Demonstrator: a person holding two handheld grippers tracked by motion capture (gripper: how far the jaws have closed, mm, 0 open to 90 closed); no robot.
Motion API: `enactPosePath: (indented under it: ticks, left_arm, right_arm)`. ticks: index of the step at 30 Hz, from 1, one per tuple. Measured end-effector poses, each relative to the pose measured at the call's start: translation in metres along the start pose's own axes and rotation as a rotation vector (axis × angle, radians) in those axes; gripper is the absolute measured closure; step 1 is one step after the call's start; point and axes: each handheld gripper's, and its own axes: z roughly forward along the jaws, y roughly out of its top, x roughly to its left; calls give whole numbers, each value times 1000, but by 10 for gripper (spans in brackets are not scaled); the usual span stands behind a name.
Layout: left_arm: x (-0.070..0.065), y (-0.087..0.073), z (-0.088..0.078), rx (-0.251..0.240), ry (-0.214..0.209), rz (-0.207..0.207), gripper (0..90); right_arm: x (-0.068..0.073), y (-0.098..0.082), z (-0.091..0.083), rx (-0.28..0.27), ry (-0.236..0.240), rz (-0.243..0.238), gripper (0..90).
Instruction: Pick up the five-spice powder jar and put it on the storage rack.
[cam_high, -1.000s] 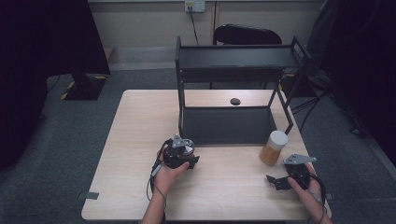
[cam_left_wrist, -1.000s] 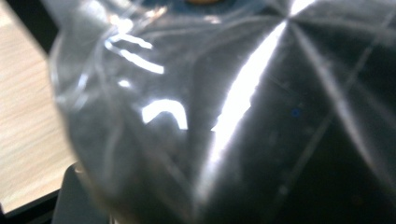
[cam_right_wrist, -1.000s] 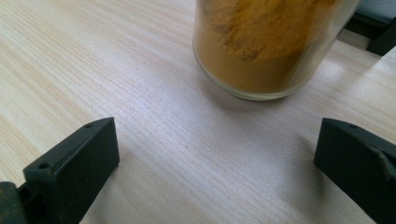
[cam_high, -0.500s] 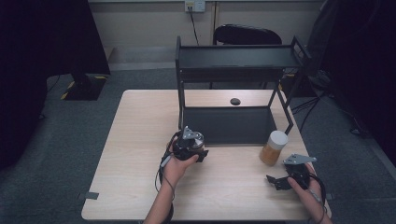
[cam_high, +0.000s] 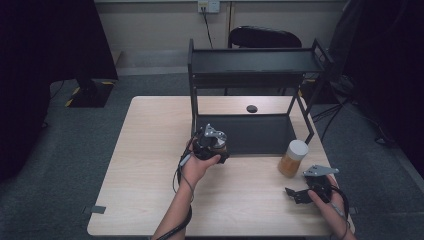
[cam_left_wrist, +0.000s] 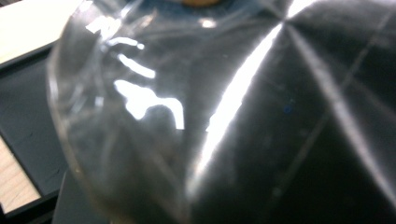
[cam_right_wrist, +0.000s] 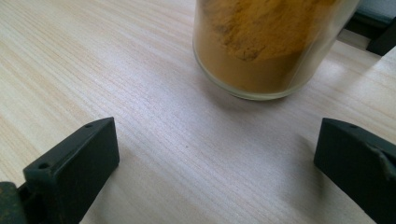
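Pale wood table (cam_high: 150, 180), high view: left gripper (cam_high: 212, 145) clamped on a jar (cam_high: 219, 148), held just in front of the black shelf rack (cam_high: 250, 70).

Left gripper view: clear jar wall (cam_left_wrist: 210, 116) close to the lens.

Right gripper view: right gripper (cam_right_wrist: 215, 158) jaws wide apart, nothing between them; orange-powder jar (cam_right_wrist: 266, 46) near the rack.

The left gripper (cam_high: 214, 145), closed on a clear jar (cam_left_wrist: 196, 116), has lifted and travelled away from the person across the table (cam_high: 150, 150), from the middle of the tabletop to the front edge of the black shelf rack's (cam_high: 250, 65) lower tier.
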Motion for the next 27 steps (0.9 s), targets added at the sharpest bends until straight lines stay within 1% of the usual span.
enactPosePath:
  ticks: [3,8,10,12,14,15,16,20,21,22,24,26,27]
  left_arm:
    - [-2,8,3,11,4,13,309]
    - [-1,19,8,13,6,12,309]
    - [-1,23,9,8,6,6,309]
    - [0,31,9,8,9,4,310]
    - [-1,38,9,14,17,13,310]
    - [-1,38,9,14,17,13,310]
    - [-1,46,7,18,19,20,310]
    - [0,57,4,4,11,18,310]
    - [0,57,4,4,11,18,310]
    - [1,63,1,3,7,24,310]
    - [1,68,-1,-8,4,20,310]
    - [1,71,-2,-11,6,17,310]
    - [0,77,-4,-8,12,26,310]
  right_arm:
    - [0,0,0,0,0,0,0]
    - [0,0,0,0,0,0,0]
    - [0,0,0,0,0,0,0]
    - [0,0,0,0,0,0,0]
    - [0,0,0,0,0,0,0]
    - [0,0,0,0,0,0,0]
    - [0,0,0,0,0,0,0]
    - [0,0,0,0,0,0,0]
    - [0,0,0,0,0,0,0]
    - [0,0,0,0,0,0,0]
    - [0,0,0,0,0,0,0]
    - [0,0,0,0,1,0,0]
    - [0,0,0,0,1,1,0]
